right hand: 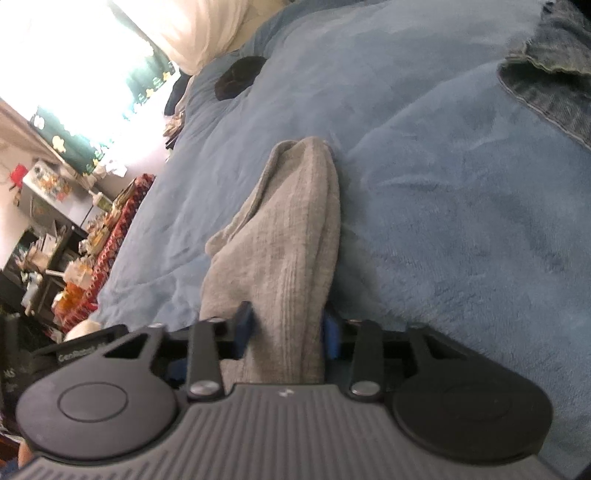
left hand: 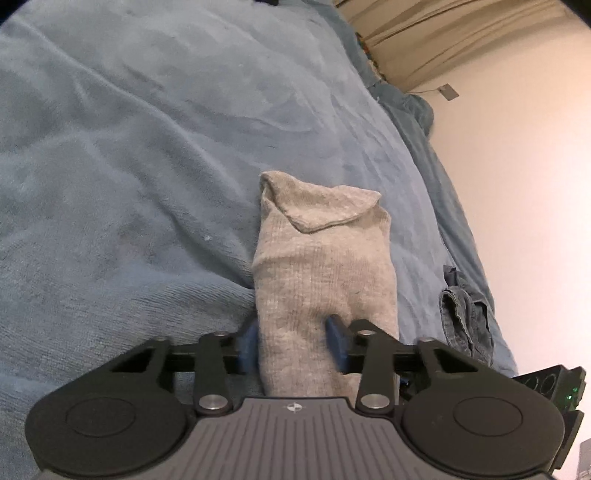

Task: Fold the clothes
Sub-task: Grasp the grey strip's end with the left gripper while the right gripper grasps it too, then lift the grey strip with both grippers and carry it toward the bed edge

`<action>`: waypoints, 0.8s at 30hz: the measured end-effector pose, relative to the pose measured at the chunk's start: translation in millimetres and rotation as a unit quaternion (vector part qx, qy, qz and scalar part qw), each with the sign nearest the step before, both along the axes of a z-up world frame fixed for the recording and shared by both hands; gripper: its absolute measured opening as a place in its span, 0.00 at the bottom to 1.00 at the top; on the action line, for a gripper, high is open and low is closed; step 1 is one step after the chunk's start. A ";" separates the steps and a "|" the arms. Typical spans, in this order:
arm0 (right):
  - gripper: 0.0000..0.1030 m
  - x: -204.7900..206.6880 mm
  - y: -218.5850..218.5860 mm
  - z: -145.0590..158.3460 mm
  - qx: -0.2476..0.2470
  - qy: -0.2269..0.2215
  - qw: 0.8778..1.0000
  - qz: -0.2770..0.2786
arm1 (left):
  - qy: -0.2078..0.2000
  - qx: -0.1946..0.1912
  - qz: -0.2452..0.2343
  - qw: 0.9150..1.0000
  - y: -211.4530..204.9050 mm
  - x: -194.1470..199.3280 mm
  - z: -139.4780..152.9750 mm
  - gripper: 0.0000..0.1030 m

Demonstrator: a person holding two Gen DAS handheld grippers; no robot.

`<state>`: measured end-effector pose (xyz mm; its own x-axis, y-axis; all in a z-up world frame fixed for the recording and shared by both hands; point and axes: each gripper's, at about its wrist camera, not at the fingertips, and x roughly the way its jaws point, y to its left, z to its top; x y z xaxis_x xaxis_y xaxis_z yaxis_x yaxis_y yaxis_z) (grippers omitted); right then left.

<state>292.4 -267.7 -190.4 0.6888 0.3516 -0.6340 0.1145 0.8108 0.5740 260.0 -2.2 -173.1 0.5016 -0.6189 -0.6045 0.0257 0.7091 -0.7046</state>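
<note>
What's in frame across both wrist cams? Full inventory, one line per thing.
grey sock: one, grey knit, lying on the bed, near end between both grippers' fingers; far end folded over in the left view.
blanket: one, light blue fleece, covers the bed under everything.
denim garment: blue, upper right of the right view; a crumpled denim piece also lies at the bed's edge in the left view, and I cannot tell whether it is the same piece.
dark item: one, black, far end of the blanket; too small to identify.
curtain: beige, behind the bed.
cluttered shelves: left of the bed, contents too blurred to list.
left gripper: black, blue pads closed on the sock.
right gripper: black, blue pads closed on the sock.
</note>
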 end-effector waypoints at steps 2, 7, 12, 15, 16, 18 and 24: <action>0.29 0.5 1.6 0.7 0.000 -0.003 1.000 -0.002 | -0.013 0.012 0.000 1.000 -3.1 -2.4 3.4 0.29; 0.26 -2.9 7.7 9.5 -0.018 -0.014 1.000 -0.001 | -0.038 0.028 0.001 0.999 -6.0 -10.0 15.5 0.24; 0.24 -12.2 20.3 28.6 -0.056 -0.039 0.998 0.012 | -0.081 0.058 -0.004 0.995 -9.2 -21.0 38.5 0.22; 0.23 -15.6 28.6 44.0 -0.062 -0.054 0.996 0.022 | -0.097 0.064 0.002 0.993 -3.1 -24.2 51.4 0.22; 0.23 -16.5 31.1 49.5 -0.059 -0.058 0.996 0.025 | -0.100 0.063 0.006 0.993 0.7 -25.4 55.1 0.22; 0.23 -17.2 39.3 61.4 -0.058 -0.068 0.995 0.033 | -0.105 0.060 0.013 0.993 9.0 -28.0 62.2 0.22; 0.23 -22.1 80.3 100.2 -0.070 -0.104 0.989 0.083 | -0.133 0.062 0.051 0.988 53.5 -49.5 95.5 0.22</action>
<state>270.3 -187.3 -90.3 0.7499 0.3899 -0.5345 -0.1356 0.8814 0.4525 210.5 51.2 -77.6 0.7087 -0.4865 -0.5109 0.1230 0.7983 -0.5896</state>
